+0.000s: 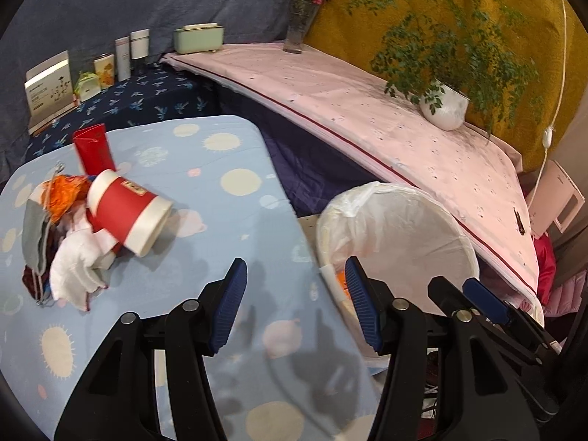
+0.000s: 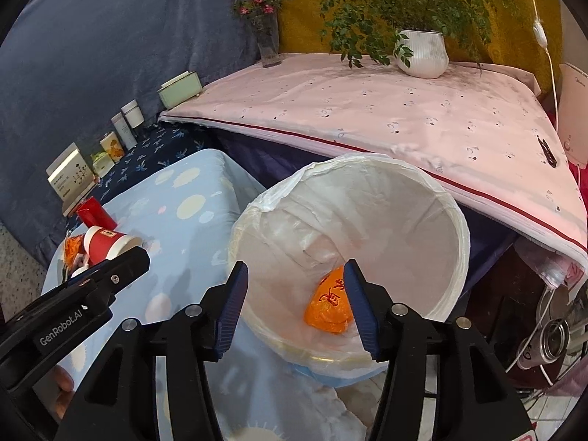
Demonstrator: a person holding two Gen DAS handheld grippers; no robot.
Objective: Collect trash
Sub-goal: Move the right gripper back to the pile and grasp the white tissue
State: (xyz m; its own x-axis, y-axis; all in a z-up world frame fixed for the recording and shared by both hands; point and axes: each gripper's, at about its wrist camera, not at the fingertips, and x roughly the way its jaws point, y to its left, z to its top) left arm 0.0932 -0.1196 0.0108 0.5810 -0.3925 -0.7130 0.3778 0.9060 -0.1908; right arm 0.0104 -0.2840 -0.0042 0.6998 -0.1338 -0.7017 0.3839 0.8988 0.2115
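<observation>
Right gripper (image 2: 294,303) hung nearest, over lined bin (image 2: 455,242), blue pads apart, nothing between them. Orange packet (image 2: 327,312) with red characters, unreadable, lay at bin bottom. Left gripper (image 1: 296,303) likewise spread and empty above blue spotted cloth (image 1: 220,220); its arm read "GenRobot.AI" in right view. Red-and-white paper cup (image 1: 128,217) lay tipped on cloth beside crumpled tissue (image 1: 73,268) and orange wrapper (image 1: 62,193); cup label too small to read.

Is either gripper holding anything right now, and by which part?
Nothing. The left gripper and right gripper are both open and empty; the orange wrapper lies in the bin.
</observation>
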